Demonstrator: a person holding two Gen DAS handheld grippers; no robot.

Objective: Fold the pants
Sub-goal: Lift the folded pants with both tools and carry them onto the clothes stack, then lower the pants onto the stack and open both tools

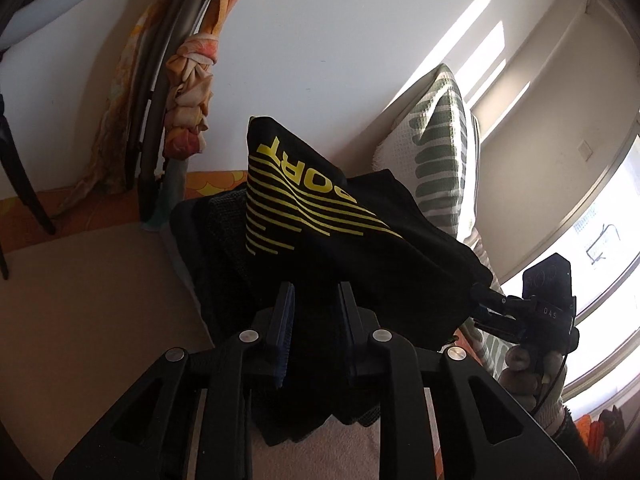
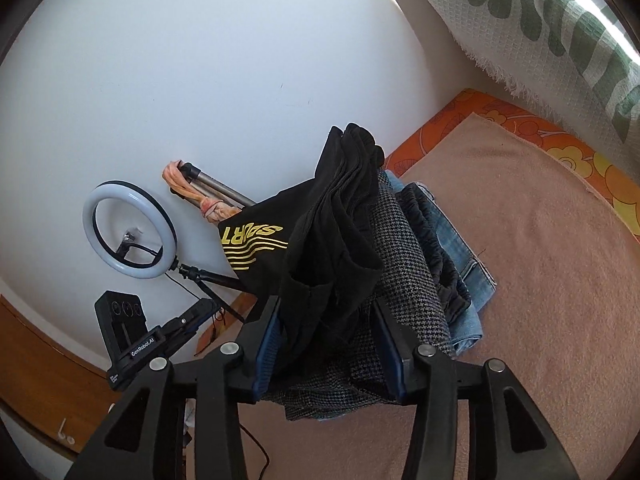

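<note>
Both tongs (image 1: pixel 316 336) (image 2: pixel 326 344) spread around black pants (image 1: pixel 352 240); tan blanket (image 2: pixel 540 280), white wall (image 2: pixel 200 80).

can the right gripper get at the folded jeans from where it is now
Probably not directly: the jeans lie at the bottom of the stack, under the houndstooth garment, and the black pants still sit between the right gripper's fingers.

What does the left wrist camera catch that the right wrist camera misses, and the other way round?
Only the left wrist view shows the bright window and the person's hand holding the right tongs. Only the right wrist view shows the ring light, the folded jeans and the checked grey garment. Both show the black pants with yellow SPORT print, the green-patterned cushion and the tan blanket.
</note>
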